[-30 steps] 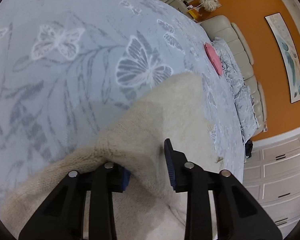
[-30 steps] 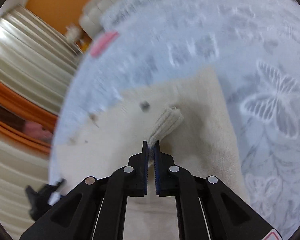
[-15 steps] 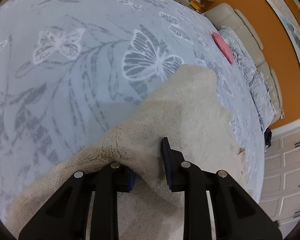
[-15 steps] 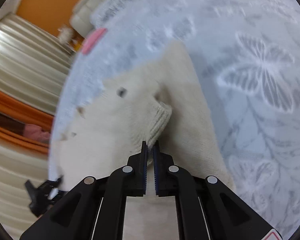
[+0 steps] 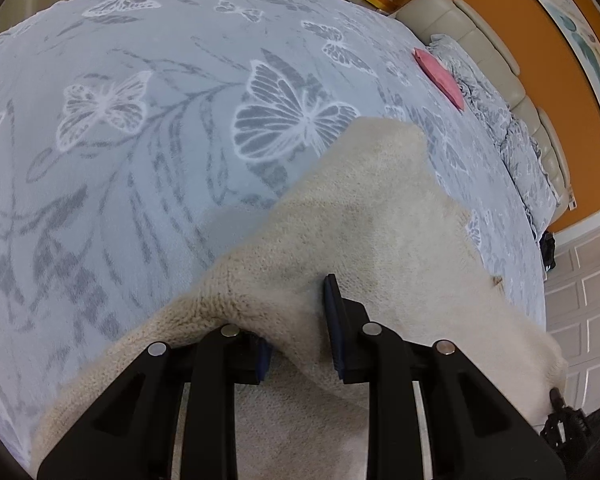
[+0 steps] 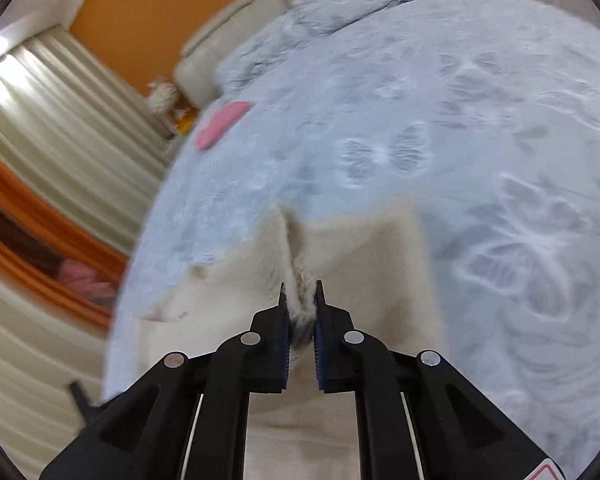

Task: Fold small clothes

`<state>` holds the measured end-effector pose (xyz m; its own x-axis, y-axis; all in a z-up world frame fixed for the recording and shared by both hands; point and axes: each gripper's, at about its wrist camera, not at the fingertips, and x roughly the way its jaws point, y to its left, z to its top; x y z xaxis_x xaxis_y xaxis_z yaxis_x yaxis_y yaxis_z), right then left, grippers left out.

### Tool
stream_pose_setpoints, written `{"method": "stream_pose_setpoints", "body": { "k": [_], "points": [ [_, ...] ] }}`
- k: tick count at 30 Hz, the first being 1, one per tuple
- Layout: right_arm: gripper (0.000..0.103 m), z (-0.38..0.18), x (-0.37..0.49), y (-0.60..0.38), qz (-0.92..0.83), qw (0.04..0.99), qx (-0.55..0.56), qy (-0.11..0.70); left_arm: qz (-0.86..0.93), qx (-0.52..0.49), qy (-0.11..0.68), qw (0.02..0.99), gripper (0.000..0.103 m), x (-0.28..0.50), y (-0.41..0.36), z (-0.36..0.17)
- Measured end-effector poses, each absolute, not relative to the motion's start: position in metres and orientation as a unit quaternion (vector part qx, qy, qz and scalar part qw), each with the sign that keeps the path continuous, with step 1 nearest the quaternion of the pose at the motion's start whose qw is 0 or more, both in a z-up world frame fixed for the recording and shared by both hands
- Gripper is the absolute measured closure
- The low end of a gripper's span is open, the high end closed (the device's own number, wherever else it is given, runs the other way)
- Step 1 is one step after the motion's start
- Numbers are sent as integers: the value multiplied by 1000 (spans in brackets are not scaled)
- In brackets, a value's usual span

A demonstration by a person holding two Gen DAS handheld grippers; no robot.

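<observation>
A pale blue bedspread (image 5: 148,184) printed with grey and white butterflies covers the bed and fills most of both views; a flat pink item (image 5: 440,76) lies on it toward the upper right of the left wrist view, and shows blurred at the upper left of centre in the right wrist view (image 6: 220,124); beyond it a crumpled blue quilt (image 5: 512,136) rests against a cream padded headboard (image 5: 476,44); an orange wall (image 5: 540,60) carries a long framed picture (image 5: 580,40); white panelled cupboards (image 5: 588,304) stand at the right edge; pleated cream curtains (image 6: 48,120) fill the left of the right wrist view.
</observation>
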<state>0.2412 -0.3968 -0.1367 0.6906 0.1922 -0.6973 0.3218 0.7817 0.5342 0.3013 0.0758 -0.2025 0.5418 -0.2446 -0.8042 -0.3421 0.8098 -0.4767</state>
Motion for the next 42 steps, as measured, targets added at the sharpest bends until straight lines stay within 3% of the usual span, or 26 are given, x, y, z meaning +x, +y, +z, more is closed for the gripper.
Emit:
{"method": "stream_pose_setpoints", "body": {
  "k": [2,3,7,8,10,11,13,17,19,21,23,25,27,28,29,30,31,32,34,42],
  "points": [
    [94,-193,247,-405,-61,813,327,479,32,-298,476,827,80,301,73,-203],
    [97,-204,244,-407,-52,808,334,482,33,-295,476,827,80,301,72,-202],
    [81,-173,226,-416,-58,804,374,458,14,-317,481,817,76,294,82,-194],
    [79,-159,209,-417,-52,811,370,450,10,-321,481,815,66,287,87,-189],
    [59,-143,179,-421,-51,818,363,443,-8,-325,480,815,53,262,99,-179],
    [54,-138,153,-424,-54,819,358,445,-8,-322,481,816,44,249,106,-175],
    [46,-136,101,-424,-51,815,342,464,-1,-307,484,819,33,214,120,-168],
    [44,-155,20,-406,-49,780,337,525,-10,-292,525,800,29,138,147,-172],
    [38,-169,-11,-393,-35,756,359,546,-10,-296,544,785,27,106,154,-180],
    [35,-184,-33,-380,-31,735,366,570,-9,-306,555,774,26,88,156,-187],
    [32,-199,-40,-366,-23,723,365,586,-18,-324,554,767,17,76,155,-191],
    [19,-199,-46,-360,-25,732,362,576,-16,-321,555,768,15,73,147,-193],
    [18,-198,-47,-358,-29,733,370,570,-12,-309,558,770,14,74,139,-193],
    [20,-198,-50,-358,-33,732,372,570,-8,-303,559,772,15,75,137,-192],
    [25,-197,-49,-359,-34,734,376,565,-7,-296,563,771,23,76,133,-192],
    [55,-196,-50,-359,-31,736,382,558,-7,-297,566,769,30,75,131,-192],
    [87,-197,-46,-358,-27,732,391,558,-2,-301,569,765,54,74,131,-193],
    [91,-200,-46,-359,-24,722,407,559,-3,-322,575,752,76,72,132,-195],
    [93,-197,-47,-360,-29,726,421,543,-3,-364,584,725,91,69,137,-199],
    [96,-117,-76,-367,-6,787,421,452,-71,-358,535,762,96,46,136,-127]
  ]
}}
